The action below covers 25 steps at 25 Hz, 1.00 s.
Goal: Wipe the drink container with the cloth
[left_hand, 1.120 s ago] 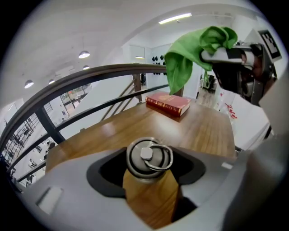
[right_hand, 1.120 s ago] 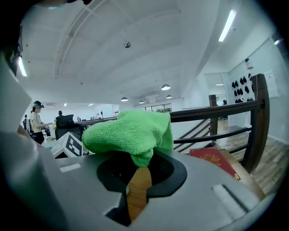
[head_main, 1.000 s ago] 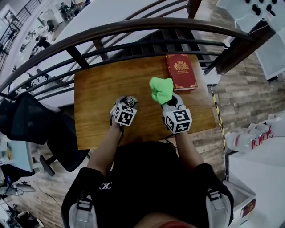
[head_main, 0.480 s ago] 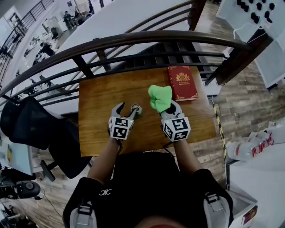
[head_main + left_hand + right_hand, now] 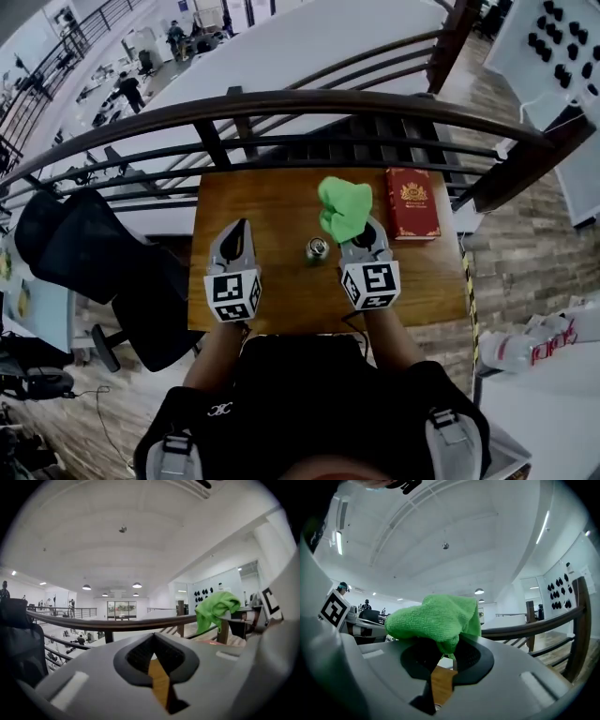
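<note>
Judging drink can (image 5: 317,248) light, slick, dentable: best gripping mid-body. Clamping soft green cloth (image 5: 343,208) in right gripper (image 5: 450,656) fingers beside can; closing left gripper (image 5: 236,232) fingers together, empty, left of can.

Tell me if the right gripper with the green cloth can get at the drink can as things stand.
Probably yes: the small silver drink can stands alone on the brown wooden table just beside the right gripper, nothing between them, and the green cloth is clamped in its jaws.
</note>
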Available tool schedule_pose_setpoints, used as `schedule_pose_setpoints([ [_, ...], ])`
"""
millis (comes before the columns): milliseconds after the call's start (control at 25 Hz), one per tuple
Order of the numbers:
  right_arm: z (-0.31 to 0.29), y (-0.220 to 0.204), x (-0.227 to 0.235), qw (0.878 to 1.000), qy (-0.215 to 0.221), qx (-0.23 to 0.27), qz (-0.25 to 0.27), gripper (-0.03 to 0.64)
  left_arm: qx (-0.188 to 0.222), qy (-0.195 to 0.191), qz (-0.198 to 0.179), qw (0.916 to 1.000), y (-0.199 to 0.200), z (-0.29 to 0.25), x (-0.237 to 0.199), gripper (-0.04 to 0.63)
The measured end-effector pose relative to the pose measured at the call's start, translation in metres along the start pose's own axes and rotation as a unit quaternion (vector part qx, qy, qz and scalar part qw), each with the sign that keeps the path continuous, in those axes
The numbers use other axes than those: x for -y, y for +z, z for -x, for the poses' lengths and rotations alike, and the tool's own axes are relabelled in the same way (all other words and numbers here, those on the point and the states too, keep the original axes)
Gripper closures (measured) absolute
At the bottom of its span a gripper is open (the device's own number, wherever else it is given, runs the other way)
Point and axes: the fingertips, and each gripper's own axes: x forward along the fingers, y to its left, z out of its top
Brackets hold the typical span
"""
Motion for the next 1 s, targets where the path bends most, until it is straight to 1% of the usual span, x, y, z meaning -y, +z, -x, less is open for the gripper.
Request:
schedule_pose_setpoints([
  [120, -0.010, 0.009, -0.018, 1.000, 0.000, 0.011, 0.009, 0.566, 0.004, 0.021, 0.001, 0.9998, 0.005, 0.015, -0.027, 0.543],
  [320, -0.021, 0.007, -0.034, 1.000, -0.016, 0.005, 0.005, 0.566, -0.011, 0.047, 0.019, 0.9987, -0.005, 0.026, -0.064, 0.543],
  [480, -0.026, 0.003, -0.043, 1.000, -0.022, -0.001, 0.001, 0.566, -0.013, 0.045, 0.023, 0.9986, -0.006, 0.027, -0.081, 0.541],
  [640, -0.030, 0.002, -0.048, 1.000, -0.025, -0.005, 0.004, 0.566, -0.012, 0.034, 0.014, 0.9993, -0.005, 0.022, -0.087, 0.541],
  [760, -0.033, 0.004, -0.048, 0.999, -0.031, -0.004, 0.008, 0.566, -0.009, 0.033, 0.010, 0.9994, -0.003, 0.017, -0.091, 0.542],
  [880, -0.035, 0.006, -0.048, 0.999, -0.037, -0.001, 0.011, 0.566, -0.010, 0.035, 0.017, 0.9992, -0.003, 0.013, -0.095, 0.542],
  [1000, -0.037, 0.007, -0.049, 0.999, -0.042, -0.002, 0.013, 0.566, -0.005, 0.027, 0.024, 0.9993, -0.001, 0.012, -0.095, 0.542],
])
